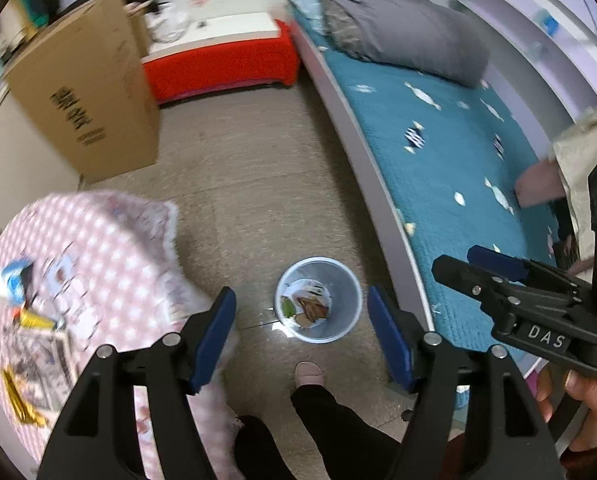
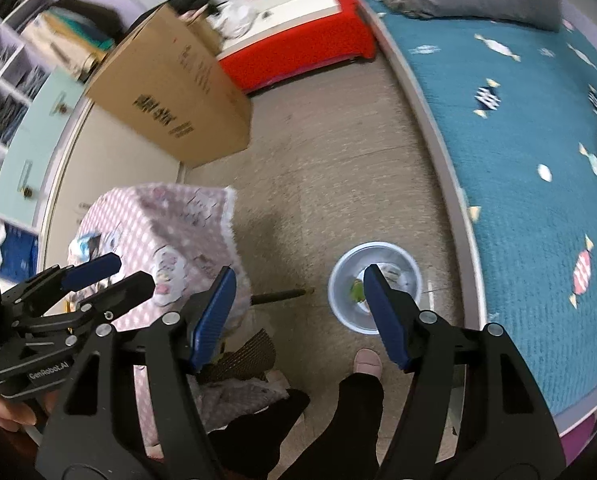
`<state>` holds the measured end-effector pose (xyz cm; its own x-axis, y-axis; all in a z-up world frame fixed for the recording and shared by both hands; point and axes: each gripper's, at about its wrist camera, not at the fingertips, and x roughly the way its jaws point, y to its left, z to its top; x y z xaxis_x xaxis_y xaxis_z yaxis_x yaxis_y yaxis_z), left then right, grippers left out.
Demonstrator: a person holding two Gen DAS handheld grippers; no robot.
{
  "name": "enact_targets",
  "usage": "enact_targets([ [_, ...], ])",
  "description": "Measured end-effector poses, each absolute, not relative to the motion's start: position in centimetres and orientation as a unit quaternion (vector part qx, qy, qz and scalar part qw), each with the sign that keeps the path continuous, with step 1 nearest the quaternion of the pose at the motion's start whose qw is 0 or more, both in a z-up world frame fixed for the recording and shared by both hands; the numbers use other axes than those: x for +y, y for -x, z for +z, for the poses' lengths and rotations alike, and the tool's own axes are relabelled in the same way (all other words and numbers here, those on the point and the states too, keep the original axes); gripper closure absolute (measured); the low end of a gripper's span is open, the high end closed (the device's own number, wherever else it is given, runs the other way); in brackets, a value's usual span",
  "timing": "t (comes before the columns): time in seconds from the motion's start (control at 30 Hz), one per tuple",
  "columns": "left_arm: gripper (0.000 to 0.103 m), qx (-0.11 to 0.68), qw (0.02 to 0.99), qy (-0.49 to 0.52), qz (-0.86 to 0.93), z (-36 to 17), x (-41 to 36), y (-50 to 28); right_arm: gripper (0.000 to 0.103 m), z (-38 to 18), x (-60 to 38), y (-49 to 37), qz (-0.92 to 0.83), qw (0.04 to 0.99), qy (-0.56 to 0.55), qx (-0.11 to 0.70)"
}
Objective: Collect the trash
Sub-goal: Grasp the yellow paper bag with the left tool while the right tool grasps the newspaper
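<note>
Both grippers hang empty above the floor, the left gripper (image 1: 301,320) and right gripper (image 2: 298,306) with jaws spread apart. Below them the pale bin (image 1: 317,300) stands upright beside the bed (image 1: 438,152), wrappers (image 1: 306,306) inside. More litter (image 1: 30,320) lies on the checked tablecloth (image 1: 110,240).

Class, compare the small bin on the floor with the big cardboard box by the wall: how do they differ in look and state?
The bin is round, pale and plastic-looking; the cardboard box is brown and flat-sided with dark print. The bin is far smaller. The bin stands open with wrappers inside; the box's contents cannot be seen. Both rest on the floor.
</note>
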<state>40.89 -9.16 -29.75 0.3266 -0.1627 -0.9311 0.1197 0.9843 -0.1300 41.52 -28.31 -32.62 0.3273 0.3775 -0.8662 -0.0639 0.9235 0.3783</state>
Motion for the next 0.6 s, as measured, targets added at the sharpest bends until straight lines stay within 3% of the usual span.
enact_targets([
  [0.4, 0.036, 0.526, 0.838, 0.127, 0.062, -28.6, 12.6, -32.5, 0.037, -32.4, -7.4, -39.3, 0.252, 0.777, -0.071, 0.573],
  [0.6, 0.036, 0.506, 0.836, 0.158, 0.141, -29.2, 22.5, -28.0, 0.032, -33.1, 1.2, -37.5, 0.277, 0.77, -0.062, 0.572],
])
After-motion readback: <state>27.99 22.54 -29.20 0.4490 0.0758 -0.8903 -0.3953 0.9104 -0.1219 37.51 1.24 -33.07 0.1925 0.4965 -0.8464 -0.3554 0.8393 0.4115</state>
